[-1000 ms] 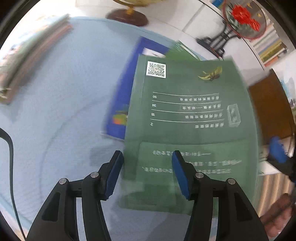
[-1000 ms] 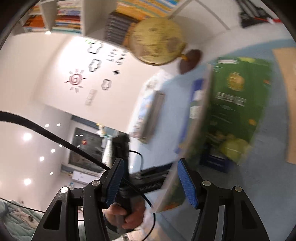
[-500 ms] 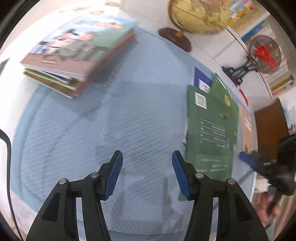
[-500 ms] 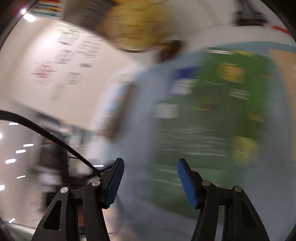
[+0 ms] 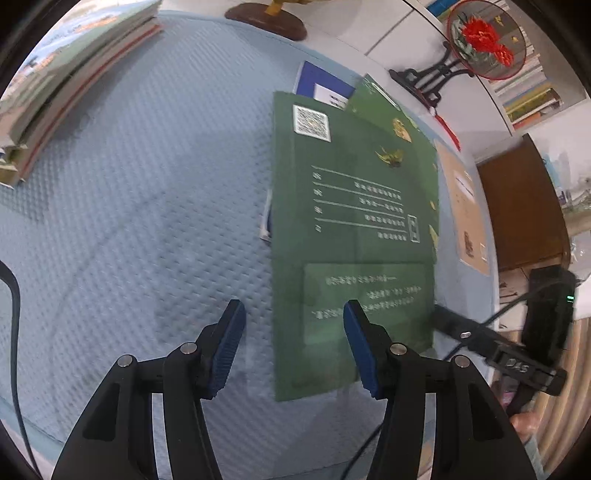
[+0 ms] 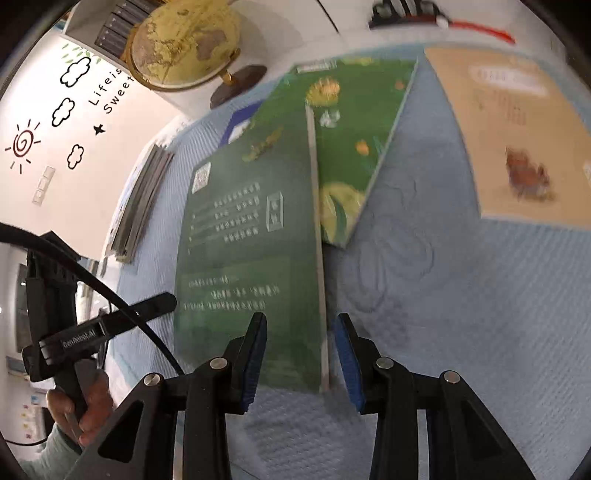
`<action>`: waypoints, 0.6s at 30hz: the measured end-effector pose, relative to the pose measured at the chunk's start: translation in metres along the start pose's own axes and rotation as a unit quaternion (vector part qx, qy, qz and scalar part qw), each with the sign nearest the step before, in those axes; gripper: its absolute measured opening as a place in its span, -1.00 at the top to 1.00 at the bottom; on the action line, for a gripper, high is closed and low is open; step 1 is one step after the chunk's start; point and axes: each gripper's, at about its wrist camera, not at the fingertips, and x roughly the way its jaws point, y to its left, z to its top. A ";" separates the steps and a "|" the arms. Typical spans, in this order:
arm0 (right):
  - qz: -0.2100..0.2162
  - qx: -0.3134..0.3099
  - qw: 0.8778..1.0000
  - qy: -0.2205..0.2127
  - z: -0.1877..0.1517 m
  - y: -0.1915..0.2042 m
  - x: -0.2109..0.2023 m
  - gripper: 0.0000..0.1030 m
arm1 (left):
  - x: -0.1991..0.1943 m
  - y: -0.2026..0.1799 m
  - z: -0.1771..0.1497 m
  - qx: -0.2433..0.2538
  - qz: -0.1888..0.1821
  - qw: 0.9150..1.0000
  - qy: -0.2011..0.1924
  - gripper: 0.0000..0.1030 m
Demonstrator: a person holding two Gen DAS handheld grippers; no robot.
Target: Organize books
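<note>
A dark green book point(image 5: 351, 229) lies back cover up on the blue mat point(image 5: 147, 221), partly over a bright green book point(image 5: 384, 107) and a blue book point(image 5: 325, 85). My left gripper point(image 5: 293, 332) is open, and the dark green book's near left edge sits between its fingers without touching the pads. In the right wrist view the dark green book point(image 6: 251, 229) has its right edge between the jaws of my right gripper point(image 6: 299, 325). Those jaws are closing, and a gap still shows on both sides of the edge.
A stack of books point(image 5: 74, 74) lies at the mat's far left. A tan book point(image 6: 517, 129) lies to the right of the green ones. A globe point(image 6: 184, 40) and a red fan ornament point(image 5: 484, 33) stand behind the mat. A person's hand point(image 6: 85, 406) holds the left gripper.
My right gripper tipped down from the wall toward the dark green book and its jaws narrowed. The left gripper swung left toward the stack, then back to the book's left edge.
</note>
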 end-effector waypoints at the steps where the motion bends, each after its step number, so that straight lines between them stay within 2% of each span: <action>1: 0.013 0.000 1.000 -0.004 -0.001 -0.003 0.002 0.27 | 0.002 -0.002 -0.001 0.001 -0.004 1.000 0.001 -0.01; 2: 0.025 -0.003 1.000 -0.010 0.001 0.003 0.003 0.21 | 0.003 -0.004 -0.002 0.003 -0.002 1.000 -0.003 -0.01; 7: 0.095 0.014 0.995 -0.002 0.007 -0.006 0.007 0.20 | -0.001 -0.008 -0.007 0.000 -0.001 1.000 -0.020 -0.03; 11: 0.161 0.012 0.987 0.015 -0.001 -0.010 -0.004 0.20 | -0.021 -0.001 -0.024 -0.023 -0.034 0.999 -0.034 -0.03; 13: 0.218 0.011 0.976 0.027 -0.008 -0.005 -0.014 0.21 | -0.034 -0.001 -0.035 -0.029 -0.063 0.997 -0.031 -0.03; 14: 0.228 0.007 0.973 0.030 -0.014 -0.001 -0.020 0.21 | -0.041 -0.002 -0.042 -0.029 -0.069 0.997 -0.031 -0.03; 16: 0.220 -0.020 0.975 0.031 -0.024 0.020 -0.027 0.21 | -0.056 -0.008 -0.055 -0.010 -0.051 0.998 -0.033 -0.03; 18: 0.227 -0.034 0.973 0.028 -0.037 0.037 -0.035 0.21 | -0.067 -0.006 -0.065 -0.001 -0.050 0.998 -0.032 -0.03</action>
